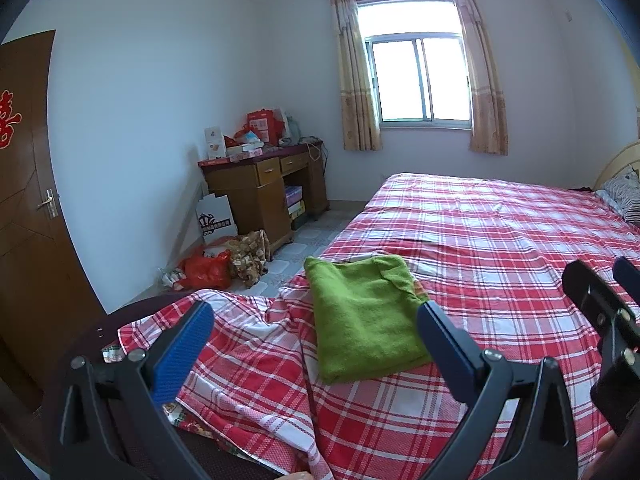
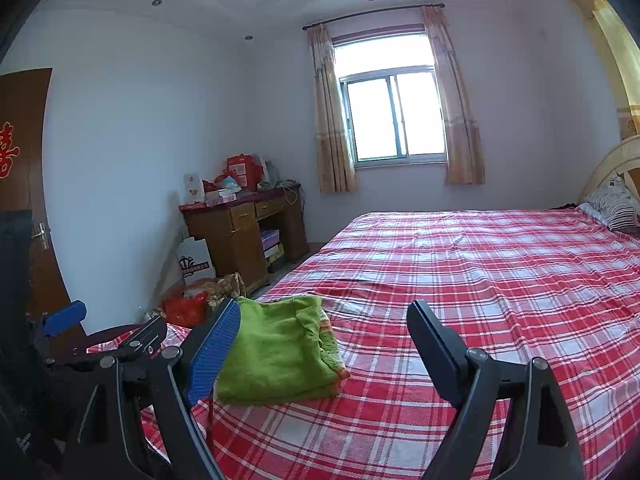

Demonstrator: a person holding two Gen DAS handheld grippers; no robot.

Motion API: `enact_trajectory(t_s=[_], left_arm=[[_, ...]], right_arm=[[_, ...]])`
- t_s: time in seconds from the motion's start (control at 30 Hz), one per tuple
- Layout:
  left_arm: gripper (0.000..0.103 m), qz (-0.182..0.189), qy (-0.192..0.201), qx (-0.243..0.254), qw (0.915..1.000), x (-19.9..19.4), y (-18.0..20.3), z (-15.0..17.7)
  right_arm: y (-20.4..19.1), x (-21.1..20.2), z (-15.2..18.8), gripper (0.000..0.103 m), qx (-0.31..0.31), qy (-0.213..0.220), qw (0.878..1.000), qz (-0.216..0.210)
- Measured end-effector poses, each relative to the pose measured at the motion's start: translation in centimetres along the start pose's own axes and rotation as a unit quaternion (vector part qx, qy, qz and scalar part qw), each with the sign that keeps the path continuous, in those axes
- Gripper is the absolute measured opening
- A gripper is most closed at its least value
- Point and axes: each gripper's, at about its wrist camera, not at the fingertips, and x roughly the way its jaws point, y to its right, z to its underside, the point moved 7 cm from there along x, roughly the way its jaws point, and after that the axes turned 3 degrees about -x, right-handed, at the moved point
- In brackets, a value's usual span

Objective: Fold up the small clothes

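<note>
Two grippers spread wide over a folded green garment on the bed.
The left gripper [image 1: 316, 322] and right gripper [image 2: 322, 326] both hold nothing; the green garment [image 1: 366, 316], fuzzy and folded into a neat rectangle, lies at 12 o'clock on the red plaid sheet [image 1: 500, 240], near the bed's corner.

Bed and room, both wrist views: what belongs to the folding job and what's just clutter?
Job:
green garment, folded, on the plaid bed sheet
left gripper, open
right gripper, open

Lying about:
desk with boxes
red bag on floor
pillow
</note>
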Motion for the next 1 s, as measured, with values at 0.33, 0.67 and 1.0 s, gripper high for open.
enact_trajectory(t_s=[0.33,0.67,1.0], left_arm=[[0.103,0.001,0.0,-0.001,1.0,-0.14,0.08,-0.16],[0.103,0.004,-0.002,0.0,1.0,0.0,0.47,-0.24],[0.103,0.003,-0.007,-0.002,1.0,0.28,0.48,-0.05]], right_arm=[[-0.04,-0.11,0.0,0.086,0.002,-0.001,1.0,0.002],[-0.13,0.14,0.26,0.086,0.006,-0.004,1.0,0.002],[-0.23,0.22,0.55,0.086,0.007,-0.006,1.0,0.004]])
